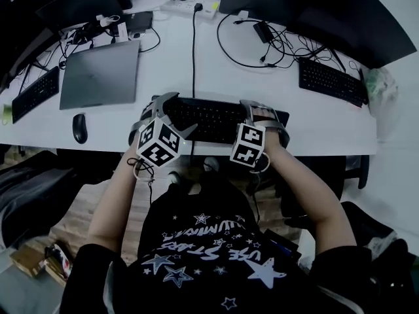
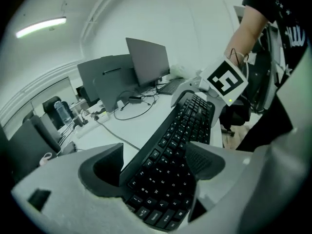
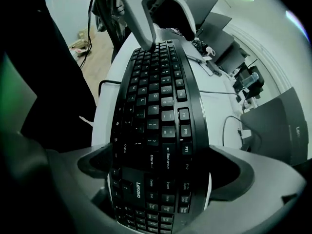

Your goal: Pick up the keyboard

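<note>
Now left gripper (image 2: 157, 172) and right gripper (image 3: 161, 174) each pinch one end of the keyboard (image 1: 211, 119), seemingly off the desk (image 1: 262, 93).

Both forearms (image 1: 313, 195) reach toward 12 o'clock. Left tongs (image 1: 174, 114) clamp the keyboard's (image 1: 213, 120) 9 o'clock end, right tongs (image 1: 266, 118) its 3 o'clock end, jaws closed against its edges.

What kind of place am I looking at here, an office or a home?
Most likely a shared office: one long white desk carries several monitors, a closed laptop, a mouse and a second keyboard besides the keyboard held by the left gripper and right gripper.
</note>
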Available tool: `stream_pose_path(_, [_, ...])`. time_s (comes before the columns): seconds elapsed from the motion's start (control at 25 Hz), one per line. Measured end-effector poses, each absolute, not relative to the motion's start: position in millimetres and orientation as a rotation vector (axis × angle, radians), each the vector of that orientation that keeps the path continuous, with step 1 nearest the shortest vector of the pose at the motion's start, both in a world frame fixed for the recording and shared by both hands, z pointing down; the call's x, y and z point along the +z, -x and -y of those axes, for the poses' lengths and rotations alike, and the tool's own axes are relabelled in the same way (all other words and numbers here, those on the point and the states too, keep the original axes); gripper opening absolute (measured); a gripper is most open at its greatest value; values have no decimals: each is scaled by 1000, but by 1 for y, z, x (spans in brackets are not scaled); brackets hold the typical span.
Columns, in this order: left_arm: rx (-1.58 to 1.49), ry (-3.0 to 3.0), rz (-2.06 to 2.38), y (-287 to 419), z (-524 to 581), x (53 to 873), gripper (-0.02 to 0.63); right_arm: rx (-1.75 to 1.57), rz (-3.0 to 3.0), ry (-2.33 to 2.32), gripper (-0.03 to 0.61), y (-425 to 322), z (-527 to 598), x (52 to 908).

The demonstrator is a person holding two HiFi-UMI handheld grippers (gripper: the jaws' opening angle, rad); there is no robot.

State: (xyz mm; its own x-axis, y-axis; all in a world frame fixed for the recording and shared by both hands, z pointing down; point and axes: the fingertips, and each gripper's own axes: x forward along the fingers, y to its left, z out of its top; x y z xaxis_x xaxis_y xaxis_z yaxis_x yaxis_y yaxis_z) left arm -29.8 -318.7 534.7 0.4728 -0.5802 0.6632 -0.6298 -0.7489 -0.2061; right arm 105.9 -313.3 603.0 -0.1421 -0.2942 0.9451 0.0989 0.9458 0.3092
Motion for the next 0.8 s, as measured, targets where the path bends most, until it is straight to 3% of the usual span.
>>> stream_pose_path(0.8, [1665,-2647,-63,-46,281,551,399,-804,1696,-463,575,-110,290,574])
